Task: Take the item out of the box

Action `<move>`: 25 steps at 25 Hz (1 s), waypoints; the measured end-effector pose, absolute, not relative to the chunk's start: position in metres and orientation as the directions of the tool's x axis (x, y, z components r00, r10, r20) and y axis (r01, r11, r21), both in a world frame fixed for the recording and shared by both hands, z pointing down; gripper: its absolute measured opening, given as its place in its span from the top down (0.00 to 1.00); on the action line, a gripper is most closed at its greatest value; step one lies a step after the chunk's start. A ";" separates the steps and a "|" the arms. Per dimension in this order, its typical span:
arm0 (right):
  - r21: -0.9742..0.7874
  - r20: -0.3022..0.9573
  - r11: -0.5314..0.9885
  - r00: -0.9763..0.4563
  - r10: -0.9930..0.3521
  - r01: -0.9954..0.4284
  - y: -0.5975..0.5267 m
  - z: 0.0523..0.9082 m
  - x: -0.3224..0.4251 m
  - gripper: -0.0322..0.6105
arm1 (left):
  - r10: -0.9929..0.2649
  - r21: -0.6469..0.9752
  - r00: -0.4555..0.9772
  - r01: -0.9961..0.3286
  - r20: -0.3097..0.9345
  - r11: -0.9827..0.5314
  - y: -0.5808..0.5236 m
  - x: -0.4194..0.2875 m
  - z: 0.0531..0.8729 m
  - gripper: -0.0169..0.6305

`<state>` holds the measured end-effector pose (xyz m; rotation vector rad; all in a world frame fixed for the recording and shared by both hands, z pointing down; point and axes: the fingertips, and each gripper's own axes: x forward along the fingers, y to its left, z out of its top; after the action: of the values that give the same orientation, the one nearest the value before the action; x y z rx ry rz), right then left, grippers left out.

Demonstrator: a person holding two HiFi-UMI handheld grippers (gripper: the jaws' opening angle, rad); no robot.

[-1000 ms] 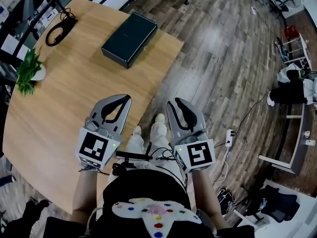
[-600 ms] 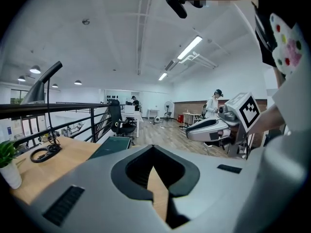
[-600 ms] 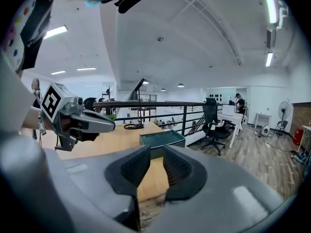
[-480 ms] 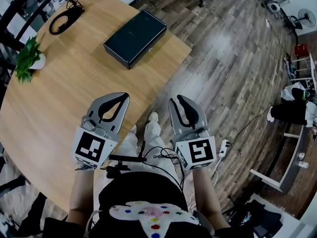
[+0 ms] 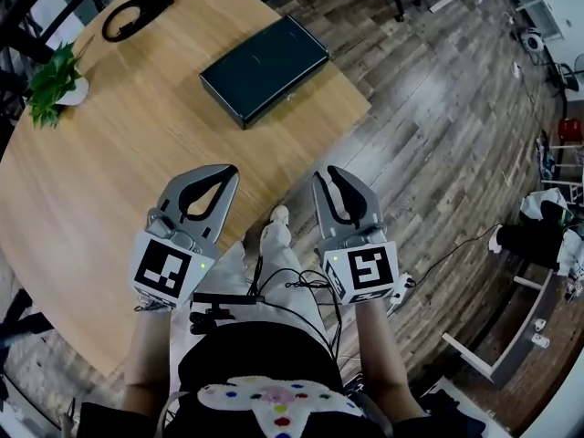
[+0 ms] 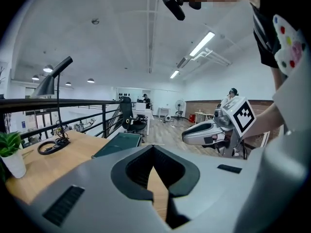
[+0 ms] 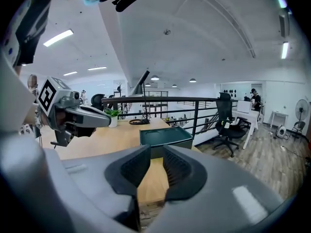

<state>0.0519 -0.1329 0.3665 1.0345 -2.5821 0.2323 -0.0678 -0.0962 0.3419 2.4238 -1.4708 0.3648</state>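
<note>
Dark green box: lies flat on the round wooden table, near the rim at about 1 o'clock. Its lid is on and nothing inside shows. It is well apart from both grippers, at roughly 12 o'clock from them.
Left gripper: held over the table's 5 o'clock rim and pointing toward 12. In its own view the jaw tips meet, leaving only a wedge of gap behind them. It holds nothing.
Right gripper: held off the table over the plank floor, at 3 o'clock of the left one. Its jaws stand a narrow slit apart, with nothing between them.
Potted plant: at the table's 10 o'clock rim.
Desk lamp: its black ring base sits at 11 o'clock.
</note>
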 end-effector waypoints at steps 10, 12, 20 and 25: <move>-0.030 0.409 0.778 -0.718 -0.563 -0.627 -0.178 0.400 0.041 0.84 | -0.849 0.078 0.368 -0.927 0.379 -0.367 -0.120 -0.074 0.360 0.96; -0.029 0.416 0.792 -0.728 -0.545 -0.610 -0.186 0.406 0.038 0.84 | -0.850 0.080 0.358 -0.931 0.385 -0.356 -0.123 -0.073 0.364 0.96; -0.004 0.471 0.847 -0.748 -0.467 -0.532 -0.210 0.435 0.023 0.83 | -0.866 0.079 0.298 -0.953 0.402 -0.291 -0.134 -0.080 0.380 0.96; 0.012 0.489 0.875 -0.761 -0.427 -0.483 -0.223 0.449 0.015 0.83 | -0.872 0.066 0.251 -0.967 0.420 -0.246 -0.139 -0.086 0.388 0.96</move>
<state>0.0147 -0.2227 0.4486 0.6629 -2.5547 0.1569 -0.0864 -0.1393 0.3878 2.2166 -1.6972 0.4297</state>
